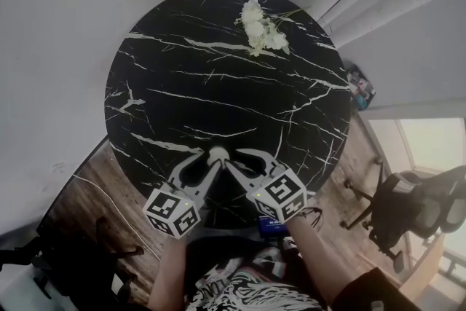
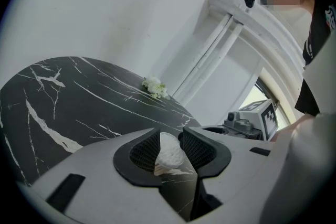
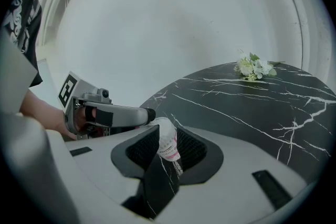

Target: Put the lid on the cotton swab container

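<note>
Your left gripper [image 1: 210,162] is clenched on the white lid [image 2: 169,153], a grip only the left gripper view shows. From above, the lid and the container [image 1: 218,153] blur into one small white spot on the black marble table [image 1: 218,84], at the edge opposite the flowers [image 1: 261,29] and well apart from them. Your right gripper [image 1: 231,165] grasps the container's labelled body. That shows only in the right gripper view, where the left gripper's tips meet the container's top.
</note>
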A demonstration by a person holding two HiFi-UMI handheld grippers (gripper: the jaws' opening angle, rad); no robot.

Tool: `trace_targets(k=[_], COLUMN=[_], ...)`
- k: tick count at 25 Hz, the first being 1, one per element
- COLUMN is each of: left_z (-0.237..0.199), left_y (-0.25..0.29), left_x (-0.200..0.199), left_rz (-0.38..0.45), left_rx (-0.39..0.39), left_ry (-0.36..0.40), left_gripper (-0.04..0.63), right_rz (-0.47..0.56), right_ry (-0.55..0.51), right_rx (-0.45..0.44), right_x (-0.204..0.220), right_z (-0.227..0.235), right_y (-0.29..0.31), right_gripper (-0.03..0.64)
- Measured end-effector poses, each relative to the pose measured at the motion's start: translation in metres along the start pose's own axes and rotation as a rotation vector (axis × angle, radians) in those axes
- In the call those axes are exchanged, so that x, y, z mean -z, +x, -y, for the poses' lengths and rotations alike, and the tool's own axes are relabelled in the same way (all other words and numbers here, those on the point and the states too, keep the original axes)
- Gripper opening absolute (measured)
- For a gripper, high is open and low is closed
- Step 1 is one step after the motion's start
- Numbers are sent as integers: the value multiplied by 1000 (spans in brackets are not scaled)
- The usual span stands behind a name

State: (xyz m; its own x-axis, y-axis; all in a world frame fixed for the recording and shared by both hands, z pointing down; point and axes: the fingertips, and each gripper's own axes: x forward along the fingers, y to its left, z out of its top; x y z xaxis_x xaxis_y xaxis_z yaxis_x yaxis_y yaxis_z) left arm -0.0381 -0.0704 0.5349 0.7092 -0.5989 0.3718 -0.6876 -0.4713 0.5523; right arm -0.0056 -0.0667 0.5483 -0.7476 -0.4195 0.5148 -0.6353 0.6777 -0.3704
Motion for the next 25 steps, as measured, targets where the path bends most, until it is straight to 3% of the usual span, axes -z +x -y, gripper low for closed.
trace_targets(k=[4, 9, 14, 19, 25], left_z=[0, 0, -4, -8, -4], left_y=[0, 2, 0, -8, -17], left_x=[0, 1, -6, -19, -26], left_rz=[-9, -35, -20, 21, 26], left_rx=[-3, -52, -83, -104, -127], left_ry=[13, 85, 91, 79, 122], left_gripper=[140, 130, 123, 58, 26], right_rz=[1, -6, 62, 112, 157], right_ry=[6, 0, -28, -64, -82], right_rx=[-3, -9, 55, 122, 184], right_x=[0, -1, -16, -29, -41], right_z=[0, 0, 8, 19, 25], right_y=[0, -1, -14, -29, -46], right_gripper=[71, 71, 61, 37, 31])
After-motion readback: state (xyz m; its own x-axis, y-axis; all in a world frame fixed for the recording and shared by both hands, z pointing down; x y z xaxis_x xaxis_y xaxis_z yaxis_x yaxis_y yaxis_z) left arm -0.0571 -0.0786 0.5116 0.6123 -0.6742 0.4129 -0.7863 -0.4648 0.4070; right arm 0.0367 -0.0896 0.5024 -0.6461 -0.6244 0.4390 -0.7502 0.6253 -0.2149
